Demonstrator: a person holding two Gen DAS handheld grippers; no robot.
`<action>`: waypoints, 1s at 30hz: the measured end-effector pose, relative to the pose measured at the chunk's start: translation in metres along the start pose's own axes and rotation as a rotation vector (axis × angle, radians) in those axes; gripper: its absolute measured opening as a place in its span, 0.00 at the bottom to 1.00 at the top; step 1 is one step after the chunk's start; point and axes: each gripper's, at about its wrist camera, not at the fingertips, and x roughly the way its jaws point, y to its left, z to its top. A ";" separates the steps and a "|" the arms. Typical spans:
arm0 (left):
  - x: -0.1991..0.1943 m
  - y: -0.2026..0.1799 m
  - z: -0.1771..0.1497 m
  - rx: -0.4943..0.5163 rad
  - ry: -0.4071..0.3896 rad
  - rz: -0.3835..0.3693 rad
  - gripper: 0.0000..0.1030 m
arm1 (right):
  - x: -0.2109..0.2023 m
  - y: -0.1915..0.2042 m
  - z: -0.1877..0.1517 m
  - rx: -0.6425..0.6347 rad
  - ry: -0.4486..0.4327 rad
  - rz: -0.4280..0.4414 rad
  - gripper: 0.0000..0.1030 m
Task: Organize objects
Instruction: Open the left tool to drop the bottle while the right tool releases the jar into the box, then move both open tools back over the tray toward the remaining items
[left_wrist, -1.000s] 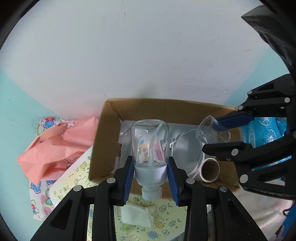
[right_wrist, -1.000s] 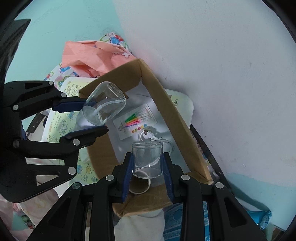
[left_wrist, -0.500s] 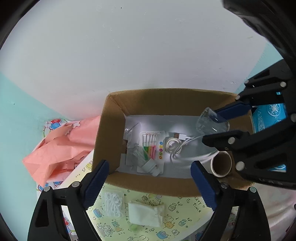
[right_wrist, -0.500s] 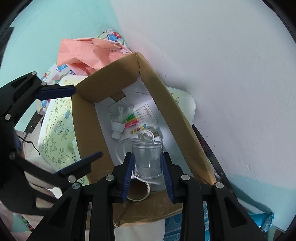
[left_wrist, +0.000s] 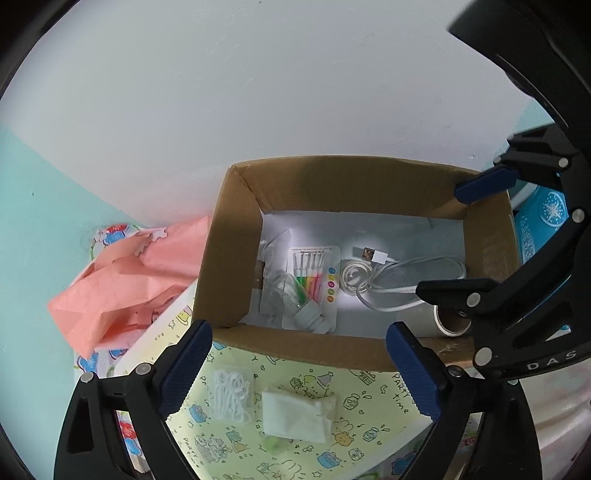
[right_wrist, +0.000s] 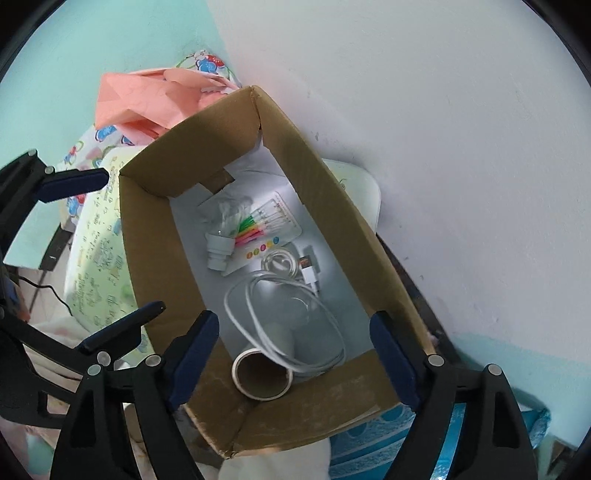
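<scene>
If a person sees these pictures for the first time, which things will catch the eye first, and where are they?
The open cardboard box against the white wall dominates both views; inside lie a clear bottle with a grey cap, a card of bright coloured sticks, a coiled white cable and a tape roll. Beside the box, away from the tape roll, crumpled pink paper stands out. Both the left gripper and the right gripper are open and empty.

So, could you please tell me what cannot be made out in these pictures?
- Clear plastic cup: right wrist view, see-through and faint under the white cable.
- Cardboard tape roll: left wrist view, half hidden by the right claw.
- Print on the white card of coloured picks: too small in both views.
</scene>
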 end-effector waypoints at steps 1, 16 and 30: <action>-0.001 0.001 -0.001 -0.006 0.002 -0.004 0.94 | 0.000 0.000 -0.001 0.003 0.002 0.001 0.85; -0.036 0.008 -0.045 -0.032 -0.013 0.023 0.96 | -0.028 0.044 -0.026 -0.051 -0.026 0.004 0.87; -0.047 0.020 -0.108 -0.089 0.010 0.033 0.97 | -0.027 0.092 -0.053 -0.096 -0.018 0.018 0.87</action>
